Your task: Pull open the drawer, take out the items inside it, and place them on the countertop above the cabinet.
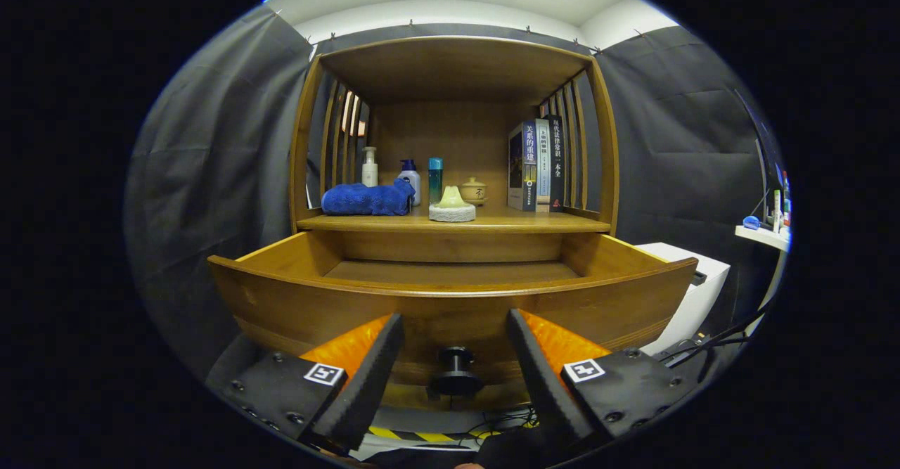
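The wooden drawer (295, 300) stands pulled out toward me, and the part of its floor that shows is bare wood. Its dark round knob (455, 370) sits between my fingers, with a gap on each side. My gripper (455, 325) is open, its fingertips level with the drawer front. On the countertop (534, 221) above the drawer lie a folded blue towel (367, 199) and a pale cone-shaped piece on a white coaster (452, 207).
Behind the towel stand a white pump bottle (369, 166), a white bottle with a blue cap (410, 177), a teal bottle (436, 179) and a small lidded pot (473, 190). Several books (536, 165) stand on the right. A white box (692, 293) sits right of the cabinet.
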